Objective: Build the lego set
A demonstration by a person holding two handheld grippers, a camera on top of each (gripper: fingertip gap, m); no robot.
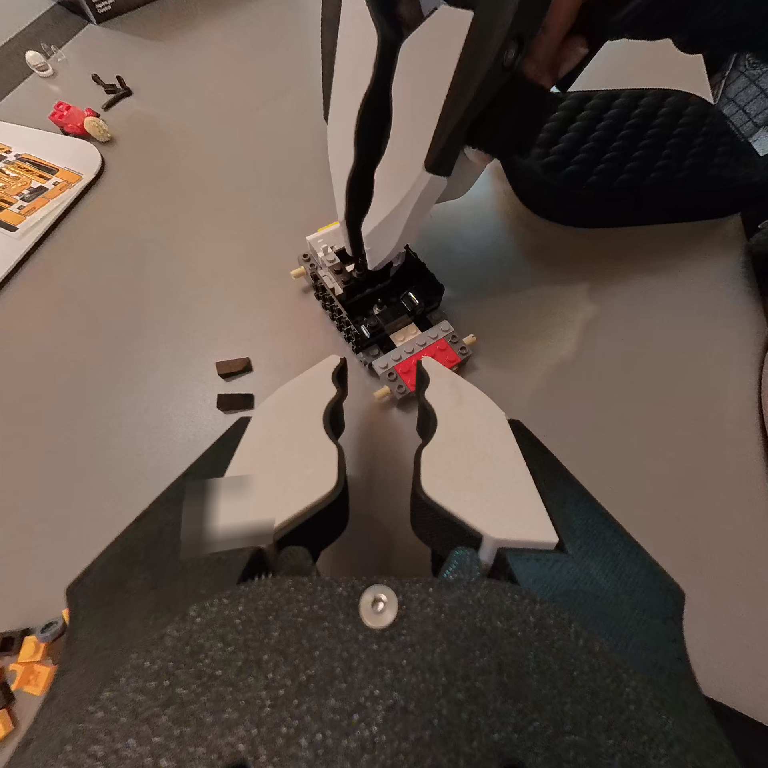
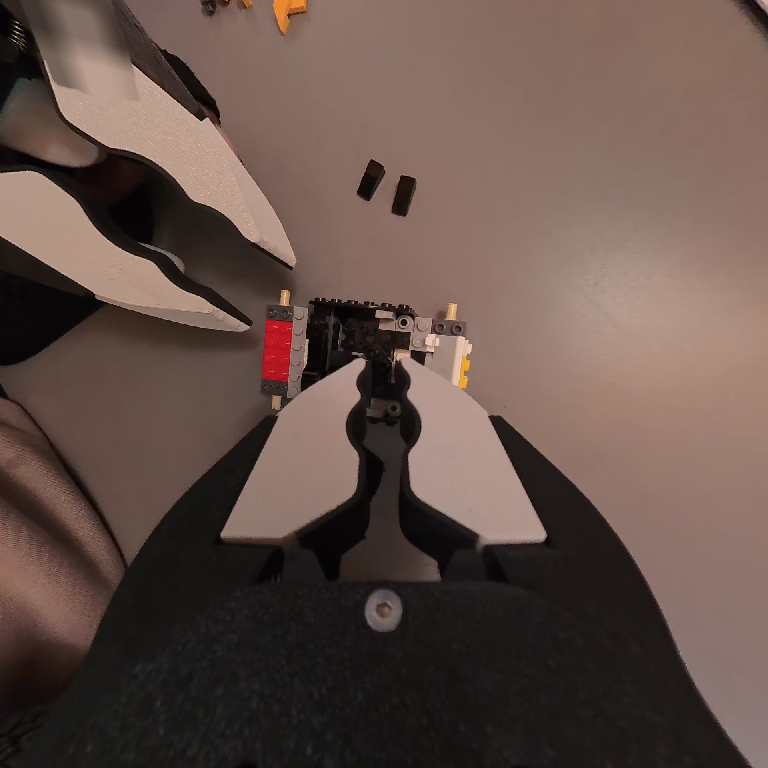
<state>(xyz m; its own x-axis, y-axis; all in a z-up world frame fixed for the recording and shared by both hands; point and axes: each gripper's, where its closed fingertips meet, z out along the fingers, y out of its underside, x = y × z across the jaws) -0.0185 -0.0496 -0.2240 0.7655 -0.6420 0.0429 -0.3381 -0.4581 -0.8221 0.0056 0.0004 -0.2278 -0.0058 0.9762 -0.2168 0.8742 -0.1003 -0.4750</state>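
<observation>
Lego car [image 1: 376,316] sits mid desk [image 1: 187,270]. Left hand-held gripper [image 1: 384,363] open, tips at car's red plate [image 1: 419,363]. Right hand-held gripper [image 2: 380,361] nipped on a small black piece [image 2: 379,356] in car's middle. Two black slopes [image 1: 234,382] lie nearby.

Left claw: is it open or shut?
Open. The left claw shows bare table between its fingers, holding nothing, by the car's red end.

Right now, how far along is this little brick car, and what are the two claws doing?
The low black-and-grey brick chassis already has its red plate and cream axle pins on. In hand: the right gripper is nearly closed around a small black part inside the body, while the left gripper is open at the red end. Left: two dark wedge bricks and orange pieces lie unused; no wheels are fitted.
</observation>
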